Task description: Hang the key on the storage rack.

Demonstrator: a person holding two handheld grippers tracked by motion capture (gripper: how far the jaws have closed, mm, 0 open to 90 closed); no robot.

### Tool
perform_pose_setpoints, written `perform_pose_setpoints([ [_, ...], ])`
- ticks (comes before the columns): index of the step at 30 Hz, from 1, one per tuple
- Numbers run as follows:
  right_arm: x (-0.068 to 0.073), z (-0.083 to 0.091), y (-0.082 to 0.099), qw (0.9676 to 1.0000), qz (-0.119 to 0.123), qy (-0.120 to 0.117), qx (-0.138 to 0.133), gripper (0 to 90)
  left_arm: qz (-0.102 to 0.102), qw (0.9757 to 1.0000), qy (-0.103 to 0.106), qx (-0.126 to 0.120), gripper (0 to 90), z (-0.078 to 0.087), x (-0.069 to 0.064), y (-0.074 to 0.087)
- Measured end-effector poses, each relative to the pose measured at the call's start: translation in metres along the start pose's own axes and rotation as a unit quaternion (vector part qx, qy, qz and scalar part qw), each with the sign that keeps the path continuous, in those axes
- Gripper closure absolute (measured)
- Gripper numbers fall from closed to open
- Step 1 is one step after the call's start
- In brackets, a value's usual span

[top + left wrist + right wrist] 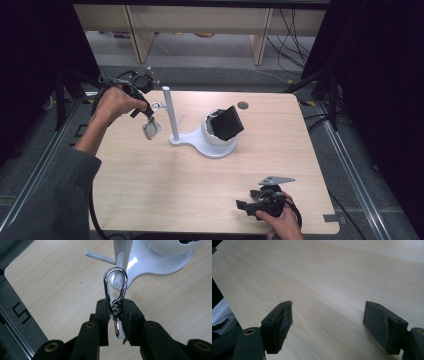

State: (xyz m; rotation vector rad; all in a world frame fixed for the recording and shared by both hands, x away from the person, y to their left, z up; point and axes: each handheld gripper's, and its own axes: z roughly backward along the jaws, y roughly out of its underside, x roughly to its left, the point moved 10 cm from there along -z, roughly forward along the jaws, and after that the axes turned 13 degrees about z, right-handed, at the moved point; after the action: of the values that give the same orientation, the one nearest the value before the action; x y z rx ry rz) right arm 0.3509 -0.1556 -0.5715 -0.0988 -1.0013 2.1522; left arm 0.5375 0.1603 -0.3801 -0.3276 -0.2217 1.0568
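Note:
My left gripper [116, 303] is shut on the swivel of a silver carabiner [108, 282]. The clip's loop sticks out past the jaw tips, close to the white stand's post [122, 250]. A short peg [116, 283] of the stand shows through the loop; I cannot tell if the loop hangs on it. In the high view the left gripper [150, 111] is at the table's back left, beside the post [168, 112], and a small tag [150, 130] dangles under the carabiner [156, 106]. My right gripper [245, 204] rests near the front edge; its jaws [328, 322] stand wide open over bare wood.
The stand's white base [190, 141] carries a white dome [212, 137] with a black square block [226, 123] tilted on it. A second peg [98, 257] juts from the post. A dark round hole [243, 105] sits near the table's back edge.

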Motion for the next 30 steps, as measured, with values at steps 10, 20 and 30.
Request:
perform_pose_setpoints([
  [10, -0.001, 0.0, 0.0, 1.0, 0.005, 0.006, -0.001, 24.5, -0.004, 1.0, -0.001, 0.004, 75.1, -0.01, -0.003, -0.003],
  [20, -0.001, 0.001, 0.0, 1.0, 0.008, 0.003, -0.001, 24.5, 0.002, 1.0, 0.006, 0.002, 75.1, -0.021, -0.006, -0.008],
  [30, 0.001, 0.0, 0.0, 1.0, -0.004, -0.003, 0.002, 24.4, 0.009, 0.9999, 0.014, 0.002, 73.7, -0.025, -0.007, -0.006],
])
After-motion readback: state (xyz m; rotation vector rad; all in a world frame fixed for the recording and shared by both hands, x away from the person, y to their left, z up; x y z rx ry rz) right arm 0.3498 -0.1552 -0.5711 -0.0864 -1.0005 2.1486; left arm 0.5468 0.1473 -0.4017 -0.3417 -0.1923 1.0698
